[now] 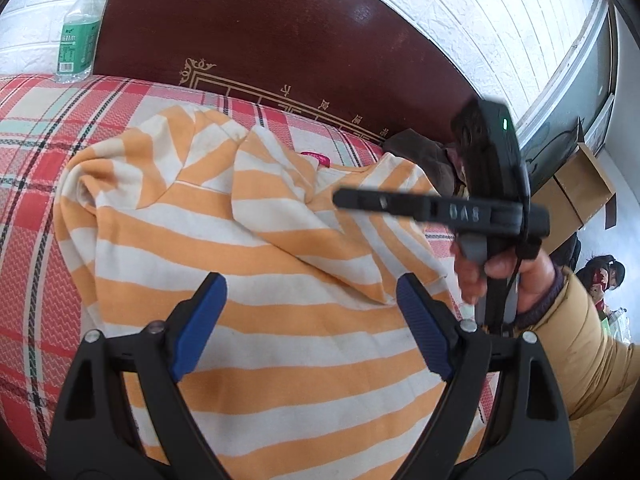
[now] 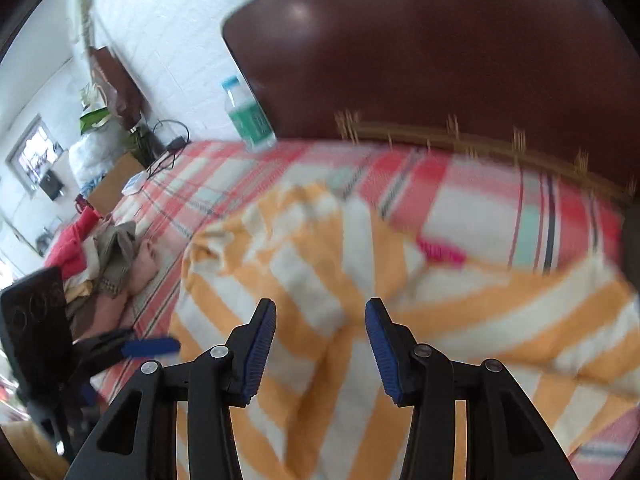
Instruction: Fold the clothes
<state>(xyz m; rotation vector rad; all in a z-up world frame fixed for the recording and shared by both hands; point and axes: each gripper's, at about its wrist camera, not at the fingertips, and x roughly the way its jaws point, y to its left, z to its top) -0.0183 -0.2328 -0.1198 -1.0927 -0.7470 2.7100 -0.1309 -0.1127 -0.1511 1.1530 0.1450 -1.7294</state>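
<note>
An orange-and-white striped garment [image 1: 280, 280] lies rumpled on the red plaid bedsheet [image 1: 32, 184], with a pink neck label [image 1: 316, 158] showing. My left gripper [image 1: 310, 280] hovers over its middle, jaws wide open and nothing between them. A hand holds my right gripper [image 1: 400, 204] over the garment's right side. In the blurred right wrist view, the right gripper [image 2: 320, 306] stands partly open above the striped garment [image 2: 360, 360], with no cloth pinched. The left gripper's blue pad [image 2: 150, 346] shows at the left.
A dark red headboard [image 1: 280, 28] runs along the far side of the bed, with a water bottle [image 1: 78, 32] beside it. A pile of other clothes [image 2: 112, 256] lies at the bed's left. A brown garment [image 1: 424, 156] and a cardboard box [image 1: 580, 188] are at the right.
</note>
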